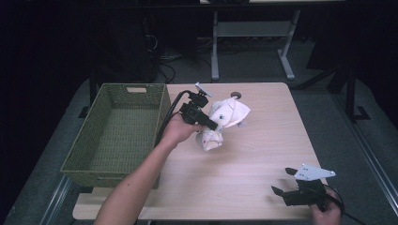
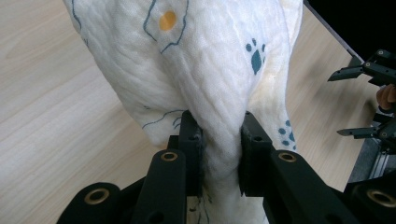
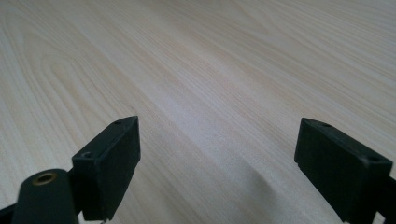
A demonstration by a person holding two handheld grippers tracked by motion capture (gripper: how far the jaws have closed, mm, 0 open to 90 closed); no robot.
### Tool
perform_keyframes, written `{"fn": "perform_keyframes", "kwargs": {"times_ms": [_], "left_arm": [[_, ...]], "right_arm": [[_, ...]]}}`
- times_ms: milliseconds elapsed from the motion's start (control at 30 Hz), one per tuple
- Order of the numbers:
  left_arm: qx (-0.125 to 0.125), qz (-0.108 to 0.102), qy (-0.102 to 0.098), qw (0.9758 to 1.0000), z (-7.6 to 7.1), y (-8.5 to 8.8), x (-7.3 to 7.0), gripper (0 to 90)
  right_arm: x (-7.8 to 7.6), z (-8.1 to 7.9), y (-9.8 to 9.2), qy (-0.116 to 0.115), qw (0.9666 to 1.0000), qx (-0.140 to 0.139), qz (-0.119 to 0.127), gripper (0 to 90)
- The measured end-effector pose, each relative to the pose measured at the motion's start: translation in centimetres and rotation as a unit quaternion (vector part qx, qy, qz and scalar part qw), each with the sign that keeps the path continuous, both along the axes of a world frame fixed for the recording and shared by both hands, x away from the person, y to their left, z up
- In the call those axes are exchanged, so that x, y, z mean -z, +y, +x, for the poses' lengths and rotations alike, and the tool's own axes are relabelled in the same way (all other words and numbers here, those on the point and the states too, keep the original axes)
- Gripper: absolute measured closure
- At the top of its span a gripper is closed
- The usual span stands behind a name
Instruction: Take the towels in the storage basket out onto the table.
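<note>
White printed cloth point(image 1: 224, 123) hangs bunched over the table point(image 1: 263, 154), just right of the green woven basket point(image 1: 117, 131), whose visible inside holds nothing; left forearm reaches forward, its left gripper point(image 2: 219, 144) pinching the cloth's gathered fabric; right gripper point(image 1: 287, 180) rests near the table's front right, jaws spread wide, holding nothing.

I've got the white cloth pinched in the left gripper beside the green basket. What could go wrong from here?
1. The left gripper pinches only a narrow gathered fold of the white cloth; the bulk hangs free and could slip out during a carry.
2. The cloth's lower end looks to rest on the table, so it may drag.
3. The loose folds could catch on the green basket rim and drape outside it. The right gripper sits open, far off.
</note>
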State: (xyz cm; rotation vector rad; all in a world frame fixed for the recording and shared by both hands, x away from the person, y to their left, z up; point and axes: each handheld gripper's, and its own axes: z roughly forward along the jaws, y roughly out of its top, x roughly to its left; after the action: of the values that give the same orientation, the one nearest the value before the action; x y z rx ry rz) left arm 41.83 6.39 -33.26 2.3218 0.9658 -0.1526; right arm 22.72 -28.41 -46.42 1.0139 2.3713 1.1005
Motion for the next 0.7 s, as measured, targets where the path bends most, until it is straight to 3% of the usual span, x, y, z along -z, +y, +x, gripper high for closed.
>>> {"fn": "perform_keyframes", "kwargs": {"times_ms": [600,700], "left_arm": [[-0.004,0.000,0.018,0.9998,0.6,-2.5,3.0,74.1],[0.001,0.008,0.019,0.9998,0.6,-2.9,3.5,73.5]], "right_arm": [[0.0,-0.1,-0.1,-0.002,1.0000,0.001,0.005,14.0],[0.0,-0.1,-0.2,-0.002,1.0000,0.001,0.004,14.0]]}}
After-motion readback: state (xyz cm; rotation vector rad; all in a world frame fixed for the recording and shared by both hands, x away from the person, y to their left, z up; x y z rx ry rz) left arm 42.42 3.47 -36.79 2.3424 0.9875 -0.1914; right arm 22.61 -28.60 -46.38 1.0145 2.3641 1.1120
